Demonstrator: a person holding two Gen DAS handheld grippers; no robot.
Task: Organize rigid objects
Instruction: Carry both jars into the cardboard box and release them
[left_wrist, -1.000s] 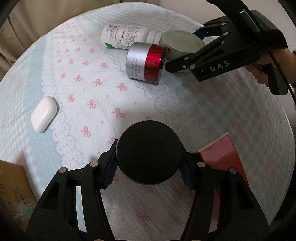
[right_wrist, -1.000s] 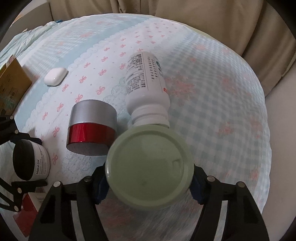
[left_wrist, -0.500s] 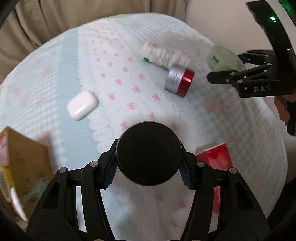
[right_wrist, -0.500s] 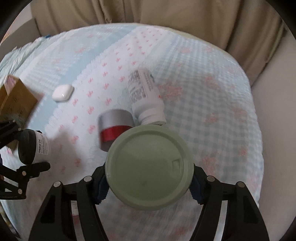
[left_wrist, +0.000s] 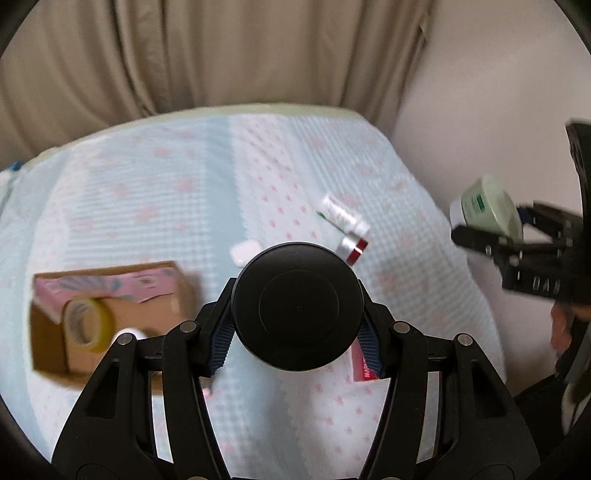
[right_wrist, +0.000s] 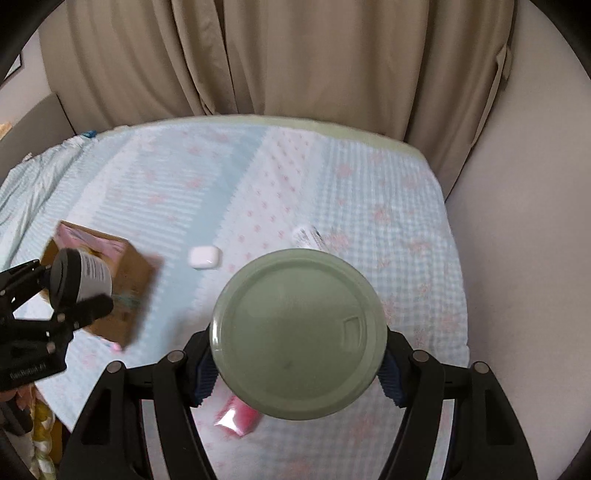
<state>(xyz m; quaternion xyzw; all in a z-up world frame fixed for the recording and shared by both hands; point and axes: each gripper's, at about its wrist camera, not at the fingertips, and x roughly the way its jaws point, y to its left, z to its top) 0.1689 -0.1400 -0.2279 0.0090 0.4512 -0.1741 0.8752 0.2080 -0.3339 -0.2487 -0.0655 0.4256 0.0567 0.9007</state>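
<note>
The left gripper (left_wrist: 297, 328) holds a black-lidded jar (left_wrist: 298, 307), and the right gripper (right_wrist: 298, 369) holds a green-lidded jar (right_wrist: 298, 334).

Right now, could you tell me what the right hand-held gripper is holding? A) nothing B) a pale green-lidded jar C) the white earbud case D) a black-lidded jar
B: the right hand-held gripper is clamped on the pale green-lidded jar, its blue pads pressing both sides of it.
</note>
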